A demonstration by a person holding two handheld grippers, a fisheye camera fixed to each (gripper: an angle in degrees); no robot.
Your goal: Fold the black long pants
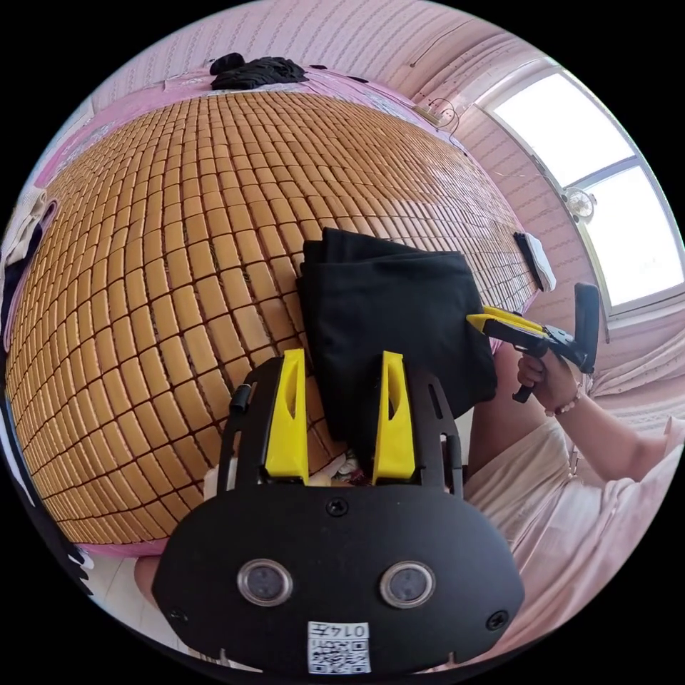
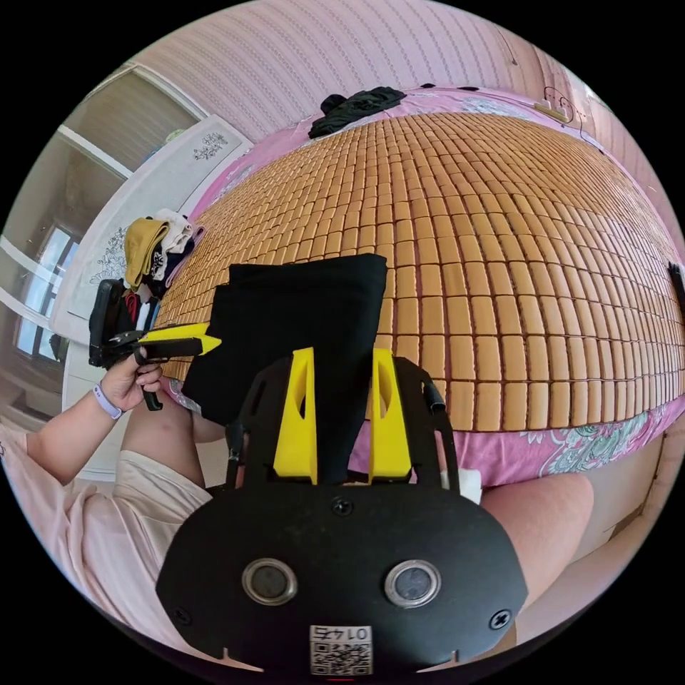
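Note:
The black long pants (image 1: 385, 307) lie folded into a thick rectangle at the near edge of a bamboo mat (image 1: 178, 214), one side hanging past the edge. My left gripper (image 1: 341, 354) holds one side, with black cloth filling the gap between its yellow jaws. In the right gripper view the pants (image 2: 300, 307) sit the same way between the jaws of my right gripper (image 2: 344, 351). Each gripper also shows in the other view, pinching the pants' edge: the right gripper (image 1: 471, 319) and the left gripper (image 2: 214, 341), each held by a hand.
The mat (image 2: 499, 250) covers a pink bed. A dark heap of clothes (image 1: 257, 71) lies at its far end, and a pile of yellow and white clothes (image 2: 157, 246) is beside the bed. The person's legs press against the near edge. A bright window (image 1: 592, 178) is on one side.

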